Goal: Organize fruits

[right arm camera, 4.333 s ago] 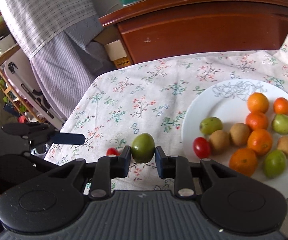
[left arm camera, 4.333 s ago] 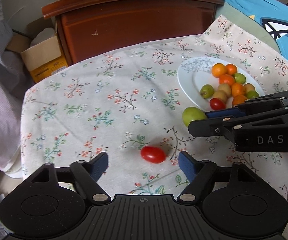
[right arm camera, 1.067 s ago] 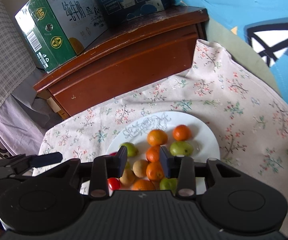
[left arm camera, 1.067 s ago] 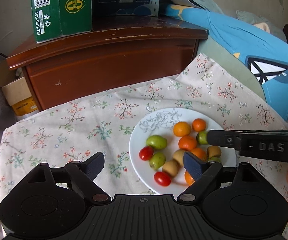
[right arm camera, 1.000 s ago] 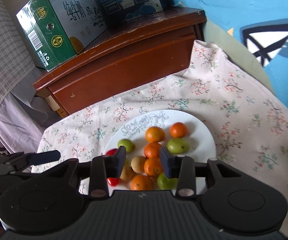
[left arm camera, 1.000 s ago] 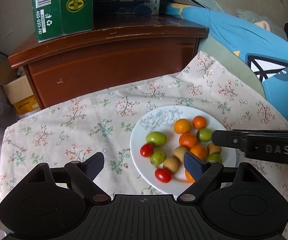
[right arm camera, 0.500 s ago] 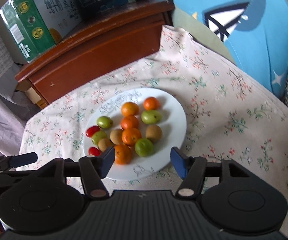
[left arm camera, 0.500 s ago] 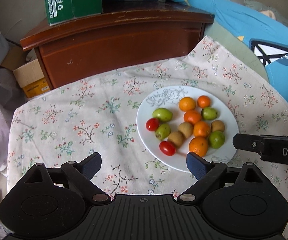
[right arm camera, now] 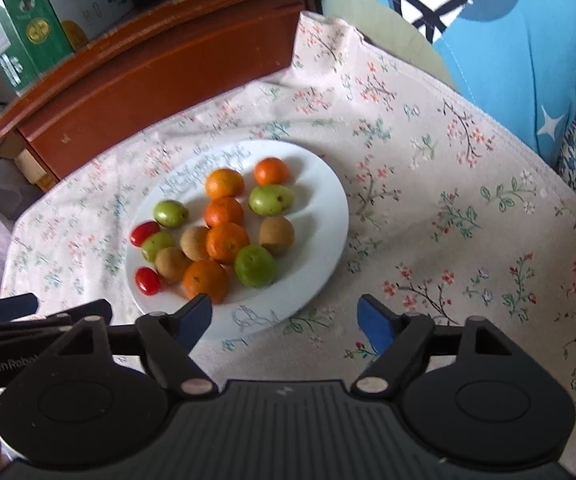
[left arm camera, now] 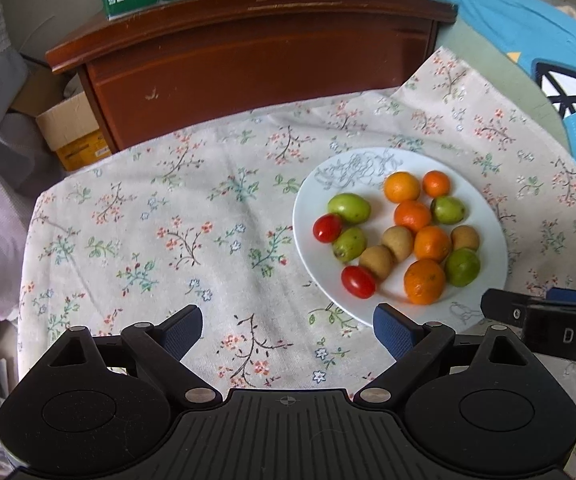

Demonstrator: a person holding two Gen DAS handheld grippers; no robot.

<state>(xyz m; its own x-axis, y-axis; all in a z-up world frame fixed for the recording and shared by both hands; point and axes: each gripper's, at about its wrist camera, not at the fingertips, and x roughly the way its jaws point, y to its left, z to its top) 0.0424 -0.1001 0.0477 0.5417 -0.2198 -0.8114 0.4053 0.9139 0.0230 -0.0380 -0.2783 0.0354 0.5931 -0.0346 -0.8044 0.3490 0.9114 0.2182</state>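
Glossy white plate (left arm camera: 484, 216), matt floral cloth (left arm camera: 192, 216), scuffed wooden cabinet (left arm camera: 248, 64)

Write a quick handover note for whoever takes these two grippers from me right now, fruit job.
Left gripper: open, empty, over the cloth beside the plate.
Right gripper: jaws opening, nothing between them, at the plate's near rim.
Fruit: all that shows is on the plate: oranges, green fruits, brown ones, two tomatoes.
Done: no loose fruit in view on the cloth.
Left: probably nothing; check beyond the views.
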